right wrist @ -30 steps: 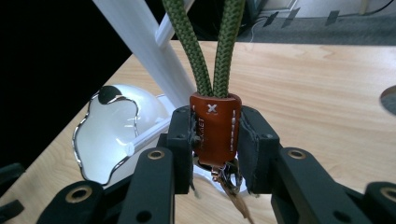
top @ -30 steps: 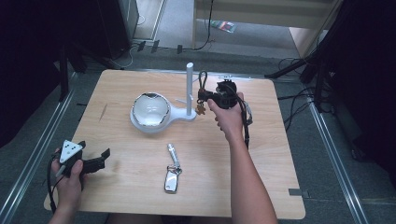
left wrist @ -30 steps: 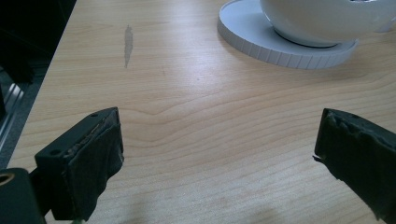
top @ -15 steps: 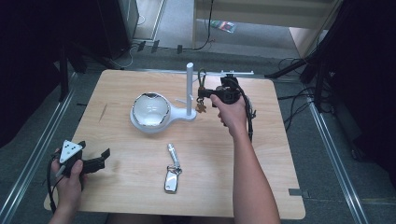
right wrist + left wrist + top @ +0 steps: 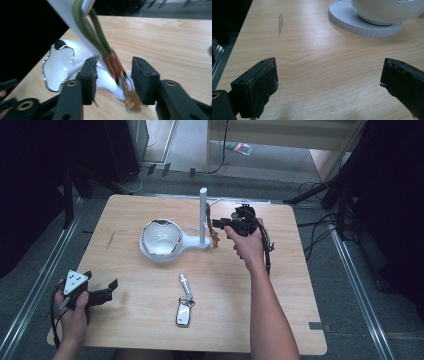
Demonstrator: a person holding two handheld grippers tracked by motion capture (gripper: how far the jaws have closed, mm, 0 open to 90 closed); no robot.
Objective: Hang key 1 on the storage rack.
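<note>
Pale wooden bench (image 5: pixel 150 320), plenty of bare room up front. Right tool (image 5: pixel 113 75) at the white stand (image 5: pixel 203 217), jaws just eased apart around the hanging green-corded key (image 5: pixel 117 72), not pressing. Left tool (image 5: pixel 328 82) wide, near the left edge. No writing readable.

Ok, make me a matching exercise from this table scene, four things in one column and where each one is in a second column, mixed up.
Things:
1. green lanyard
2. silver key fob
3. left gripper
4. white bowl

Places:
A. on the round base of the white stand
B. lying flat on the table, near the front edge
C. hanging from the stand, between the right gripper and its open jaws
D. at the table's front left corner, jaws open

Pairs: 1-C, 2-B, 3-D, 4-A
</note>
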